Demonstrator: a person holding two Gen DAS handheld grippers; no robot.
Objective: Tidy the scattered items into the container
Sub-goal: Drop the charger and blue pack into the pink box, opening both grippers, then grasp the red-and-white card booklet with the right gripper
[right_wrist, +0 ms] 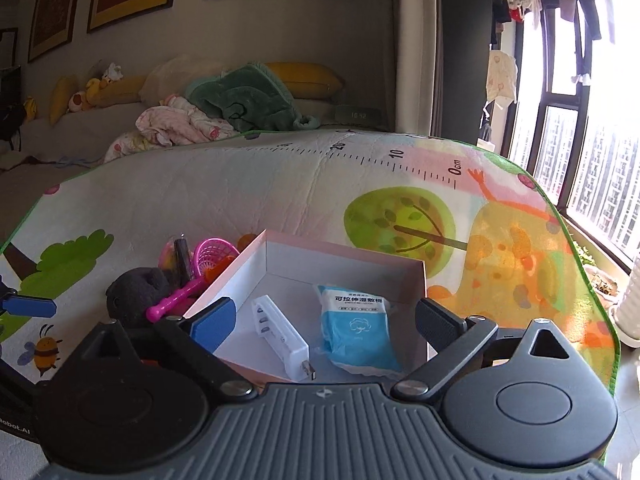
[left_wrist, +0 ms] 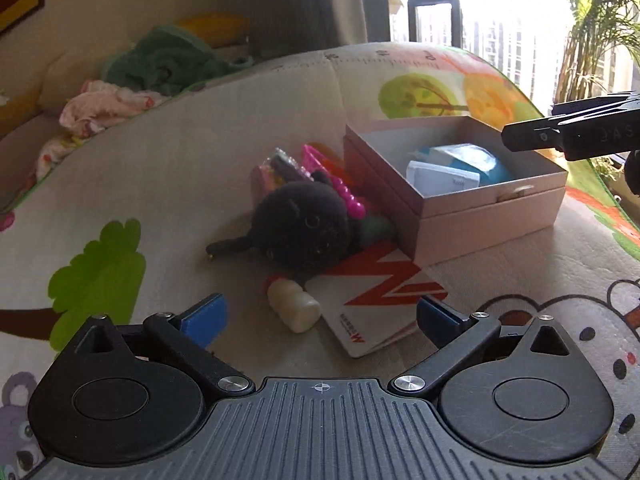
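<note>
While two items are already lying in the box (right_wrist: 344,256), the tidying is sitting at the stage between one drop and the next pickup.

Box: open, pale pink, resting on the play mat (left_wrist: 168,184). Contents: white adapter (right_wrist: 280,336) and blue wipes packet (right_wrist: 356,320), side by side on the box floor.

Right claw (right_wrist: 324,320): spread wide, hovering over the near edge of the box, pinching nothing.

Left claw (left_wrist: 320,316): spread wide, empty, pointing down toward the loose pile just left of the box.

Still waiting on the mat: small cream bottle (left_wrist: 294,306) lying on its side between the claw tips; booklet with red zigzag (left_wrist: 384,292) touching the bottle and tucked against the box corner; black plush toy (left_wrist: 300,224) behind them; pink plastic toys (left_wrist: 332,176) leaning on the box wall.

Next move, by judgement: left claw is lining up for the bottle, which is likely calling for lowering around its rounded body and closing gently, since it may roll.
</note>
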